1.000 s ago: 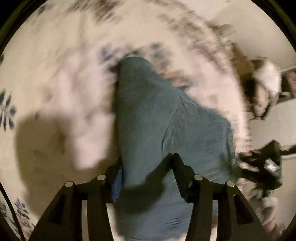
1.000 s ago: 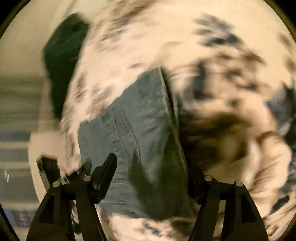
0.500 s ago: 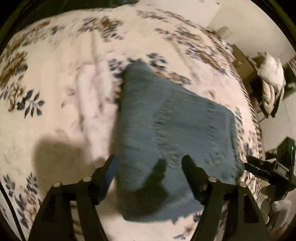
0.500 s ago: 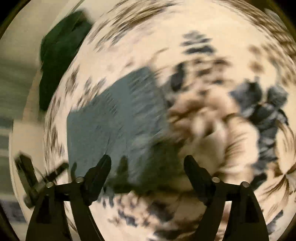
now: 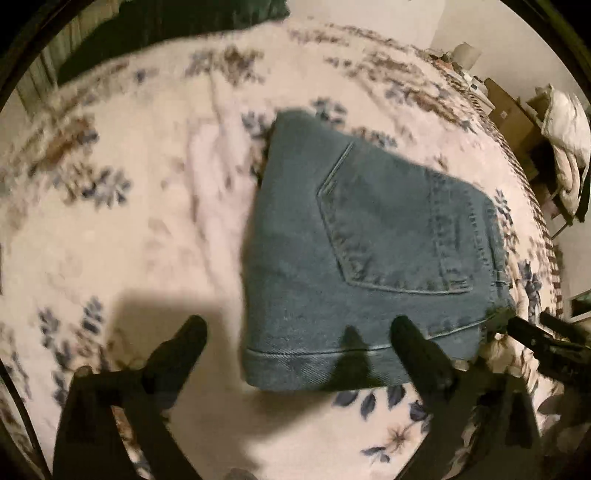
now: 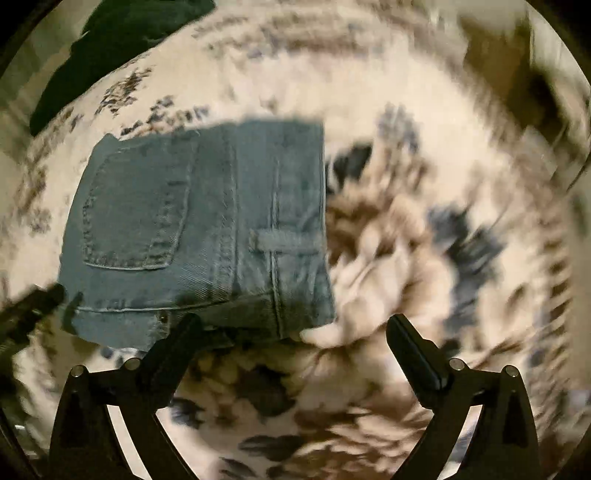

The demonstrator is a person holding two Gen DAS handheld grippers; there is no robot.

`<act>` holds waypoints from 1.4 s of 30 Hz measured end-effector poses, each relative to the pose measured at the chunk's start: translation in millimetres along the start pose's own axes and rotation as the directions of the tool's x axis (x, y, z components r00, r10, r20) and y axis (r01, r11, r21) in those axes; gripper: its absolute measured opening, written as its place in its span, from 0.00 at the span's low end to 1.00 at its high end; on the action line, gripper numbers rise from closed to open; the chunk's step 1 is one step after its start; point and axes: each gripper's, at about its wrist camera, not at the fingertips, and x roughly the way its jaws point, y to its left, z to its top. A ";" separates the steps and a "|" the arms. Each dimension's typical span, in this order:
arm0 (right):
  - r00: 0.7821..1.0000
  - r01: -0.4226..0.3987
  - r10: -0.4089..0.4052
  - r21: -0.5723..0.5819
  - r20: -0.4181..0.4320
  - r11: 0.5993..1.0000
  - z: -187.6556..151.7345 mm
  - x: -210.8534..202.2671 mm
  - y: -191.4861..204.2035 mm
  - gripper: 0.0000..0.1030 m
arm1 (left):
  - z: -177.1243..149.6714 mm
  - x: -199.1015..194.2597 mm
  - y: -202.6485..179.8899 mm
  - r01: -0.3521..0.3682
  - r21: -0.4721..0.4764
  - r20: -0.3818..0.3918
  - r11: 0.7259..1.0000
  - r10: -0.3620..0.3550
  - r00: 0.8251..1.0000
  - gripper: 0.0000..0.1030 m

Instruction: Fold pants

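Left gripper (image 5: 293,338) hovered with its black fingers spread wide, nothing between them, and the folded blue denim pants (image 5: 373,258) lay flat just ahead on the cream floral bedspread (image 5: 147,192), back pocket (image 5: 384,236) facing up, thick folded edge nearest the fingertips. Right gripper (image 6: 293,334) was parted too, empty, the pants (image 6: 207,229) ahead and off to its left, waistband and belt loop (image 6: 284,242) toward its side. That view was badly blurred. Dark green fabric (image 5: 166,29) sat at the bedspread's far edge.
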 end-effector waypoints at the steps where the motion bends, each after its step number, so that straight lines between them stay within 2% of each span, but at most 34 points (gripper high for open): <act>1: 1.000 0.009 -0.009 -0.009 0.024 1.000 -0.9 -7.2 4.6 0.98 | 0.0 -6.4 -2.9 -0.034 0.012 0.014 0.999 0.033 0.999 0.99; 5: 0.998 -0.018 0.018 0.006 0.058 1.000 -8.3 -27.6 24.3 0.98 | -3.0 -22.8 -12.6 -0.113 0.037 0.042 0.993 0.112 0.993 0.99; 9: 0.998 -0.004 0.002 0.033 0.061 0.999 -27.2 -38.6 39.1 0.98 | -11.3 -48.7 -17.4 -0.105 0.045 0.057 0.993 0.102 0.993 0.99; 16: 0.990 0.056 -0.060 0.034 0.129 0.998 -54.6 -113.7 43.2 0.98 | -33.3 -113.2 -22.6 -0.089 0.030 0.095 0.996 0.085 0.992 0.99; 21: 0.982 0.052 -0.061 0.053 0.178 0.997 -88.3 -200.3 30.5 0.98 | -51.1 -195.4 -28.4 -0.072 0.023 0.149 0.997 0.068 0.986 0.99; 30: 0.960 0.096 -0.114 0.080 0.257 0.992 -152.0 -370.3 25.8 0.98 | -95.4 -350.8 -50.3 -0.076 0.100 0.247 0.992 0.049 0.968 0.99; 34: 0.956 0.084 -0.108 0.095 0.274 0.992 -180.9 -446.6 20.4 0.98 | -114.5 -409.2 -56.3 -0.107 0.093 0.261 0.990 0.079 0.962 0.99; 40: 0.936 0.096 -0.100 0.031 0.336 0.995 -215.2 -545.2 24.7 0.98 | -142.7 -487.4 -66.0 -0.111 0.084 0.305 0.990 0.080 0.949 0.99; 42: 0.933 0.079 -0.081 0.020 0.351 0.997 -224.8 -571.3 24.5 0.98 | -148.3 -502.2 -69.6 -0.093 0.086 0.303 0.992 0.063 0.951 0.99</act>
